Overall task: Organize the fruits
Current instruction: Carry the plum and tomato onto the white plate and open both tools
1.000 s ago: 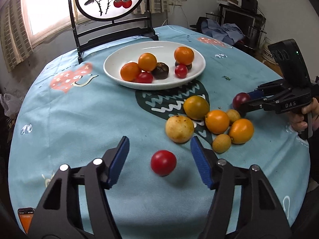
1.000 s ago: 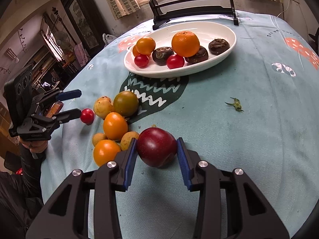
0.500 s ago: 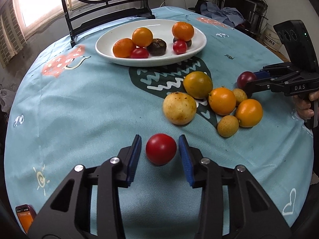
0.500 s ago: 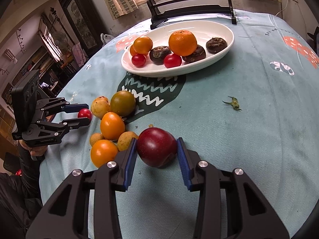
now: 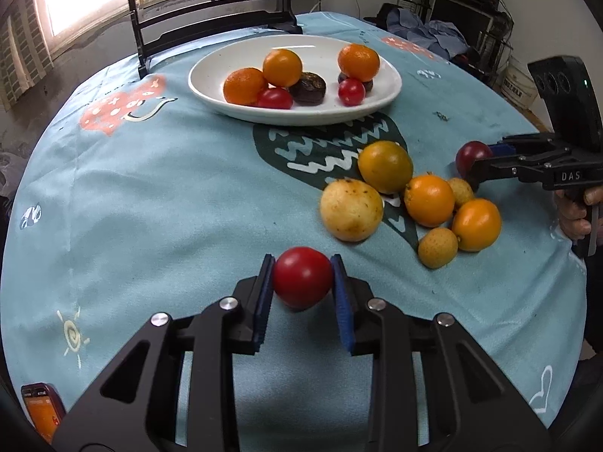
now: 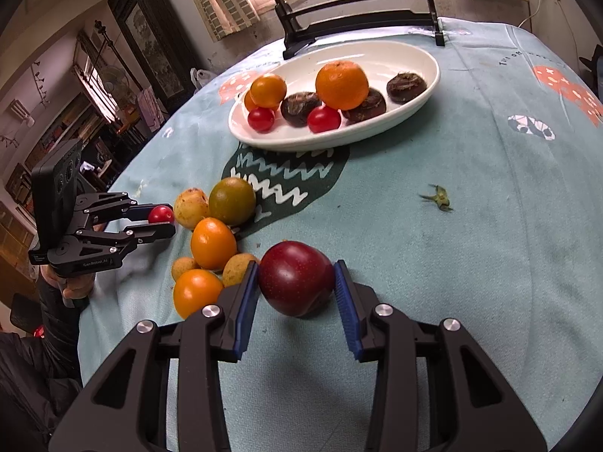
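Left tongs [image 5: 303,277] just closed on red tomato [image 5: 302,278], near table [image 5: 169,207] edge. Right tongs [image 6: 296,280] clamped on dark plum [image 6: 297,277]. Both ready for transfer to plate [image 5: 388,86], far centre.

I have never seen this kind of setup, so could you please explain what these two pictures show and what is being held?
No robot here: a person holds a hand-operated two-finger tool in each hand, each carrying a fisheye camera looking along its fingers. The left camera shows the left tool, whose jaws have just closed, gripping a small red tomato. The right camera shows the right tool clamped on a dark red plum. On the round table's blue patterned cloth lie a loose cluster of orange and yellow fruits and a white oval plate already holding fruit.
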Demonstrator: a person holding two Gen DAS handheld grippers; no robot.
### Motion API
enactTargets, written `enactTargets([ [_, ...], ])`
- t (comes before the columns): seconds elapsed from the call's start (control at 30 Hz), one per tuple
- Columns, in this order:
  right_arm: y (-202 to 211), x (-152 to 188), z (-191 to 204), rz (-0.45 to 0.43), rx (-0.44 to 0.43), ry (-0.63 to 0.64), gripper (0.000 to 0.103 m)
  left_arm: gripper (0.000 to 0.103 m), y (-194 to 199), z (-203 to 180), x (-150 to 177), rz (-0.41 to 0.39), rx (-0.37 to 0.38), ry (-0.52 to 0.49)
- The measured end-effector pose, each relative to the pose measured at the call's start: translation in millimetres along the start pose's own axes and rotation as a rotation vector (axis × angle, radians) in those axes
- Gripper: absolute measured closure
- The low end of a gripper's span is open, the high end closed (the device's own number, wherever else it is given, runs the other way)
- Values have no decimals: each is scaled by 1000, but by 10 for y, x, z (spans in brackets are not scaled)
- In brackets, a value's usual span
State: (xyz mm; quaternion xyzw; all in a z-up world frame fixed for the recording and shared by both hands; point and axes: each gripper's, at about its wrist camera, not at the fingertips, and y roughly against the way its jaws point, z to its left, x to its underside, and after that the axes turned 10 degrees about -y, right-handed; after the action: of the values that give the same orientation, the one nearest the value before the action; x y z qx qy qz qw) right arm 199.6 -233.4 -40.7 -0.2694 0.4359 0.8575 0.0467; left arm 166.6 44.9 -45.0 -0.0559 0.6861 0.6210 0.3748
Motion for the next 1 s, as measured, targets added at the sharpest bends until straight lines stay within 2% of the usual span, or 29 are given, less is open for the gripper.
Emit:
enactTargets([
  [0.13,139,-167,15,-133,-26,-19,63,73,86,172,-205,-73,0,112],
  [0.33,148,-678,52,-346,-7,-98,63,73,49,291,-833,-176,-53,243],
  [0.4,78,-837,24,-387,12,-131,63,73,-52,306,-1059,-182,-76,262],
  [0.5,-97,-1067,-66,-411,41,-181,63,73,-257,295,-1365,-180,-74,268],
  [0.6,-263,-1232,-179,-399,71,-201,63,73,-452,273,-1596,-175,-105,259],
  [0.7,-377,-1318,-270,-380,74,-214,63,73,-638,261,-1731,-147,-149,235],
  [0.8,-430,-1356,-320,-362,62,-222,62,72,-780,311,-1775,-117,-146,251],
  [0.83,-426,-1350,-322,-364,64,-223,62,69,-804,326,-1779,-110,-141,266],
  [0.87,-411,-1350,-322,-365,62,-225,60,49,-794,340,-1769,-113,-133,276],
  [0.93,-315,-1342,-309,-382,45,-231,47,29,-679,344,-1744,-150,-150,281],
  [0.97,-237,-1322,-287,-412,40,-233,42,25,-588,342,-1737,-170,-165,281],
  [1.0,-166,-1295,-261,-433,34,-227,42,23,-488,344,-1731,-189,-166,281],
])
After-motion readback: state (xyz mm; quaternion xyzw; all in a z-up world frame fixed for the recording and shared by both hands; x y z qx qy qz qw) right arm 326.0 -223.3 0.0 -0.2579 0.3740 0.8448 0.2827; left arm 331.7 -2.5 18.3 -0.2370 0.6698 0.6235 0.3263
